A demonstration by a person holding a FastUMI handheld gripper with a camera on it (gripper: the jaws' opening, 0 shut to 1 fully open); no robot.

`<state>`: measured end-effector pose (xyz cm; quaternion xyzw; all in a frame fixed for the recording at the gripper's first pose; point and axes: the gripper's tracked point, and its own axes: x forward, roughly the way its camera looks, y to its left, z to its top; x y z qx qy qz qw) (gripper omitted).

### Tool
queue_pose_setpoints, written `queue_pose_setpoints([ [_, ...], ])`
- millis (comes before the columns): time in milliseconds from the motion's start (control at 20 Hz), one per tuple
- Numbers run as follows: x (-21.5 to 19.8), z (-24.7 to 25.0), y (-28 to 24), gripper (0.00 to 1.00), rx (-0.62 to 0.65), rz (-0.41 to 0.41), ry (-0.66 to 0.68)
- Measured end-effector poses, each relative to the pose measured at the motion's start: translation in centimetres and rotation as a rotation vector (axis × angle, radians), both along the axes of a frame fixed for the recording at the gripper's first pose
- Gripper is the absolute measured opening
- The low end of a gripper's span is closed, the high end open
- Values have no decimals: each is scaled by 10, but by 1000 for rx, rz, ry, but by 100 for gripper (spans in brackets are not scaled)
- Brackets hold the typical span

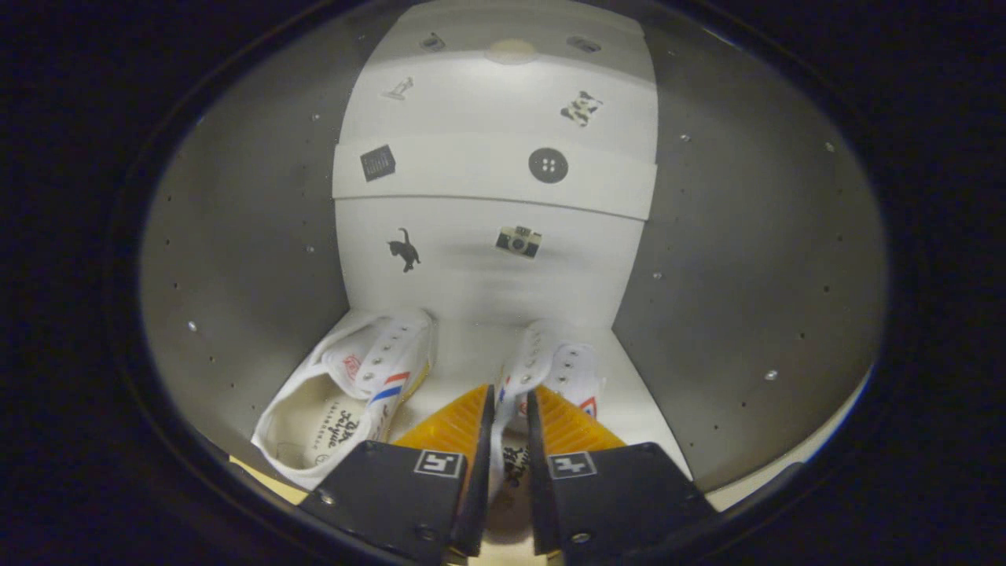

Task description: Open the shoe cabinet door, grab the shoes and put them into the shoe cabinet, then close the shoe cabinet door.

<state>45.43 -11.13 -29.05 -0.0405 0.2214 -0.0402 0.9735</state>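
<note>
Tongs (509,409) pinching right shoe (550,369), left shoe (346,393) beside, inside shoe cabinet (236,259)

Gripper (509,405): square markers, screws.

gripper (509,405) fingers pinch right shoe (550,369) | left shoe (346,393) beside | inside cabinet (236,259)

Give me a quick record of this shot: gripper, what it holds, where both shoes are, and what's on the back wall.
hand-held gripper: fingers nearly closed, pinching the collar of the right shoe
left shoe: lying free on the cabinet floor, beside the fingers
setting: inside the cabinet, grey side walls, both shoes toe-first toward the back panel
back panel: white, with small stickers, among them a cat and a camera
door: open, not yet closed
</note>
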Motion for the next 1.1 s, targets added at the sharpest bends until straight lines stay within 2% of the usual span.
queue_pose_setpoints([
  [50, -7, 12, 2, 37, 1, 6, -27],
  [200, -39, 42, 13, 41, 5, 23, -77],
  [400, -100, 80, 36, 64, 83, 48, -156],
  [550, -160, 101, 45, 94, 70, 66, -186],
  [750, -248, 126, 48, 95, 112, 70, -234],
  [1100, -403, 168, 13, 99, 120, 76, -296],
])
